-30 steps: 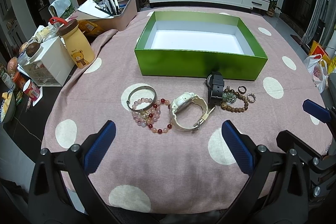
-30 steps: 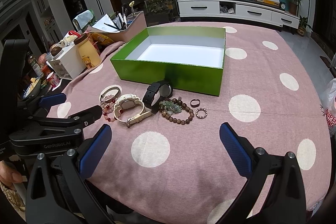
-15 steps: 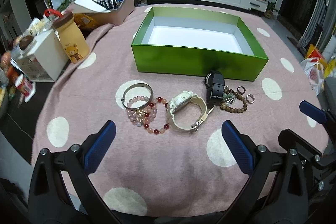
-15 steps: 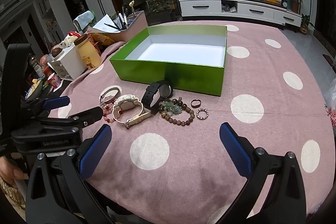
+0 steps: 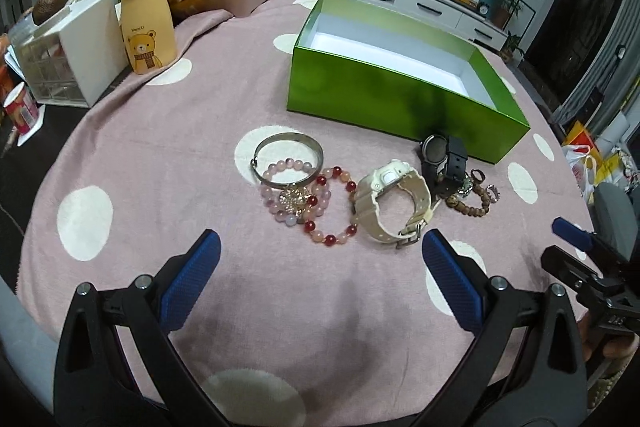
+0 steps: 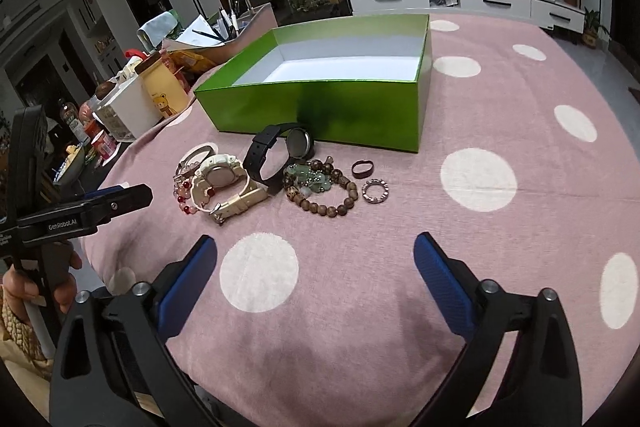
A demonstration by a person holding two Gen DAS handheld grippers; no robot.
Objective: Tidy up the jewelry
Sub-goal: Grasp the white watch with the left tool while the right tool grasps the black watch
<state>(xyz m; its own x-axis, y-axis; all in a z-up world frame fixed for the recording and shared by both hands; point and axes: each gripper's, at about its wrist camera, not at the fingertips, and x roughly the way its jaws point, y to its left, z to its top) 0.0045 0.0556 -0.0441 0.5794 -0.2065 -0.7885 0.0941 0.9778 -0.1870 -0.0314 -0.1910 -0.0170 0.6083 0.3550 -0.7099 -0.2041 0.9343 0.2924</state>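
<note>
Left wrist view: the left hand-held gripper point(image 5: 320, 259) hovers over the pink spotted desk point(image 5: 160, 147) with its blue fingers spread apart and nothing between them. Just ahead lies a row of jewelry: a silver bangle point(image 5: 289, 159) overlapping a pink bead bracelet point(image 5: 286, 195), a red bead bracelet point(image 5: 334, 207), a cream watch point(image 5: 392, 205) and a black watch point(image 5: 444, 157). Behind them the green box point(image 5: 380, 95) stands open, its white floor bare as far as it shows. A yellow bear bottle point(image 5: 147, 23) and a white organizer point(image 5: 68, 47) stand well off to the left. Right wrist view: the right hand-held gripper point(image 6: 316, 263) is likewise spread wide and holds nothing. A wooden bead bracelet point(image 6: 324, 193), a dark ring point(image 6: 362, 169) and a sparkly ring point(image 6: 375, 191) lie near the box's front wall, with nothing between them and the fingers.
</note>
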